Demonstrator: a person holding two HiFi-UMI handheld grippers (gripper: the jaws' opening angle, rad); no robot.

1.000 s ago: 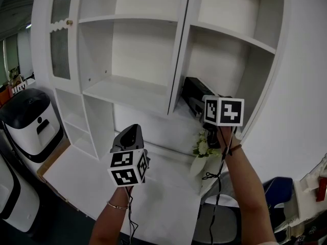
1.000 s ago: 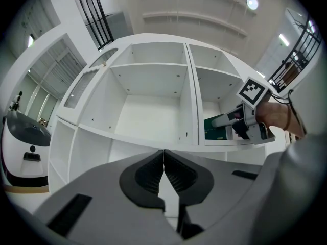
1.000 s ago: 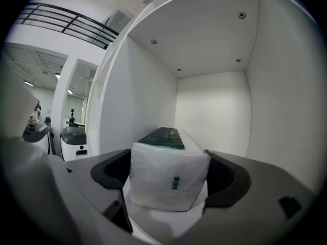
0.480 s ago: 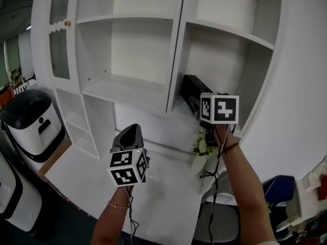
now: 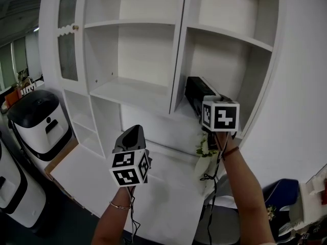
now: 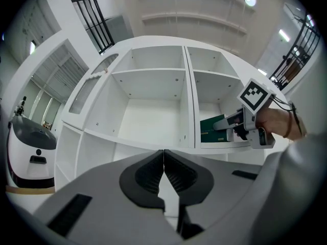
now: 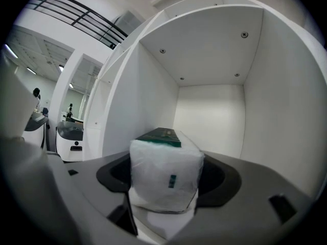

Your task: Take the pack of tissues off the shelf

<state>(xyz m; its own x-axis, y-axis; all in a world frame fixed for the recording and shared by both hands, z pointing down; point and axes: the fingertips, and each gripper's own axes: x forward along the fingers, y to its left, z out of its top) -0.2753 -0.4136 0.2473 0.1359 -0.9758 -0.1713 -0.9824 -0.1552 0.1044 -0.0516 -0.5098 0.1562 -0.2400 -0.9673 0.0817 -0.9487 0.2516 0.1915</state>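
The pack of tissues point(image 5: 195, 92), dark green on top with a white plastic-wrapped end point(image 7: 164, 173), lies on the shelf floor in the right-hand compartment point(image 5: 225, 65). It also shows as a green block point(image 6: 215, 128) in the left gripper view. My right gripper point(image 5: 207, 105) reaches into that compartment. Its jaws are closing with the pack's end between them, and the pack's sides are not squeezed. My left gripper point(image 5: 131, 137) is held low in front of the cabinet, shut and empty point(image 6: 163, 163).
The white cabinet point(image 5: 138, 45) has several bare compartments. Below it runs a white counter point(image 5: 158, 188) with a small bunch of flowers point(image 5: 203, 148). A white and black machine point(image 5: 38, 119) stands at the left, a blue chair point(image 5: 283, 193) at the lower right.
My right gripper has moved a little deeper into the compartment, toward the pack. The left gripper has hardly moved. The head view has shifted slightly.
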